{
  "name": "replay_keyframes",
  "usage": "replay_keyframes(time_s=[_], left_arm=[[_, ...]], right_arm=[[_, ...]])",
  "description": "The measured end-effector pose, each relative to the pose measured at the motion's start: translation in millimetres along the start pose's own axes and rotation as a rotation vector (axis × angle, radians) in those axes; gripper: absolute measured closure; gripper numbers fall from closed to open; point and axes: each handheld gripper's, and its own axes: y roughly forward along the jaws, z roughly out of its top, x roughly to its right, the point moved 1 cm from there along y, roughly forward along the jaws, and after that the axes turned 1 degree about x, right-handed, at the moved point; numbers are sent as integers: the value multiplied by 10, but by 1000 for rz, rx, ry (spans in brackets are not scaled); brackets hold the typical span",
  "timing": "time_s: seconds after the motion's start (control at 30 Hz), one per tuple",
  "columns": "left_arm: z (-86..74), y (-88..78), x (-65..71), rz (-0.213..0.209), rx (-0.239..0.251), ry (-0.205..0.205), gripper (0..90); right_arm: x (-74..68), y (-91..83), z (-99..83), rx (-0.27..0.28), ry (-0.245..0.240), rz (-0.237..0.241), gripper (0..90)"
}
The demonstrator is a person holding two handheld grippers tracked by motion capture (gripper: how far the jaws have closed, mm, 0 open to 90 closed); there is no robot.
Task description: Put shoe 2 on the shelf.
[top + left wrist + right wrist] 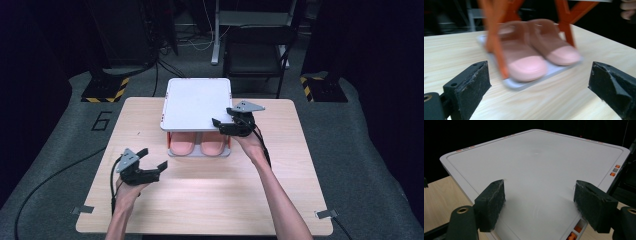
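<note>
From the high view, a two-tier white rack point(196, 102) stands at the far middle of the wooden table point(210, 195), with a pair of pink slippers point(199, 145) on its lower shelf, toes toward the person. The left gripper view adds what the top tray hides from above: the slippers point(536, 53) lie side by side on the white bottom tray point(524, 83), between orange legs point(496, 47) that carry the upper shelf, though this picture is blurred. The right gripper view shows the smooth top tray point(536, 167) close up, with small orange and grey marks along its rims. The left forearm comes up from the near edge, its hand holding the left gripper point(154, 159) near the table, pointed at the rack and well apart from it; the jaws stand wide apart with nothing between them. The right arm reaches forward to the rack's near right corner, where the right gripper point(222, 116) sits over the top tray, jaws spread and empty; whether the pads touch the surface cannot be told.
</note>
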Motion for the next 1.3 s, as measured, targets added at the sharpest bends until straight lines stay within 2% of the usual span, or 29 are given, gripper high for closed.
replay_keyframes(time_s=[0.07, 0.1, 0.17, 0.2, 0.23, 0.27, 0.3, 0.33, 0.37, 0.4, 0.43, 0.53, 0.6, 0.63, 0.67, 0.7, 0.73, 0.77, 0.8, 0.83, 0.9, 0.93, 0.97, 1.03, 1.07, 1.1, 1.23, 1.27, 1.3], left_arm=[[-37, -148, -176, 50, 36, -36, 33], [-48, -181, -215, 67, 46, -39, 33], [-59, -211, -250, 82, 42, -35, 33], [-73, -228, -278, 95, 48, -38, 38], [-88, -246, -304, 104, 46, -42, 38], [-105, -259, -328, 108, 44, -52, 44], [-118, -261, -341, 115, 48, -59, 44], [-145, -276, -364, 129, 48, -68, 47], [-145, -276, -364, 129, 48, -68, 50], [-163, -280, -373, 137, 50, -67, 54], [-163, -280, -373, 137, 50, -67, 58], [-165, -291, -382, 138, 47, -69, 64], [-165, -292, -381, 137, 48, -73, 70], [-164, -292, -383, 137, 47, -69, 70], [-165, -297, -386, 137, 46, -67, 76], [-165, -307, -390, 141, 42, -68, 76], [-171, -316, -403, 151, 51, -72, 80], [-171, -316, -403, 151, 51, -72, 82], [-175, -328, -419, 149, 45, -72, 84], [-175, -328, -419, 149, 45, -72, 87], [-179, -332, -420, 153, 41, -75, 90], [-181, -328, -416, 155, 45, -72, 96], [-180, -327, -414, 156, 43, -69, 96], [-184, -324, -406, 156, 33, -62, 104], [-188, -312, -401, 162, 34, -57, 111], [-188, -312, -401, 162, 34, -57, 112], [-188, -314, -411, 167, 25, -59, 118], [-183, -323, -423, 171, 27, -61, 121], [-183, -323, -423, 171, 27, -61, 122]], right_arm=[[-7, -2, -5, 5, -5, 0, 229], [-6, -15, -3, 9, -3, 2, 221], [-3, -29, -7, 18, 0, -2, 204], [-11, -92, -24, 38, 22, -3, 186], [-11, -92, -24, 38, 22, -3, 186], [-45, -205, -49, 71, 3, -2, 181], [-45, -205, -49, 71, 3, -2, 181], [-92, -356, -78, 91, -25, -8, 166], [-92, -356, -78, 91, -25, -8, 166], [-126, -539, -126, 107, -45, -16, 153], [-126, -539, -126, 107, -45, -16, 153], [-154, -817, -225, 137, -38, -32, 150], [-133, -1126, -414, 166, -62, -63, 150], [-133, -1126, -414, 166, -62, -63, 150], [-94, -1294, -568, 180, -44, -92, 150], [-94, -1294, -568, 180, -44, -92, 150], [-57, -1448, -726, 194, -18, -127, 150], [-57, -1448, -726, 194, -18, -127, 150], [-17, -1589, -866, 220, -8, -177, 150], [-17, -1589, -866, 220, -8, -177, 150], [32, -1708, -1001, 256, 5, -217, 151], [63, -1787, -1135, 281, 31, -262, 152], [63, -1787, -1135, 281, 31, -262, 152], [88, -1830, -1248, 293, 55, -291, 152], [114, -1866, -1387, 303, 77, -328, 152], [127, -1870, -1428, 303, 93, -334, 152], [169, -1886, -1512, 293, 104, -362, 153], [185, -1888, -1562, 286, 132, -366, 153], [185, -1888, -1562, 286, 132, -366, 153]])
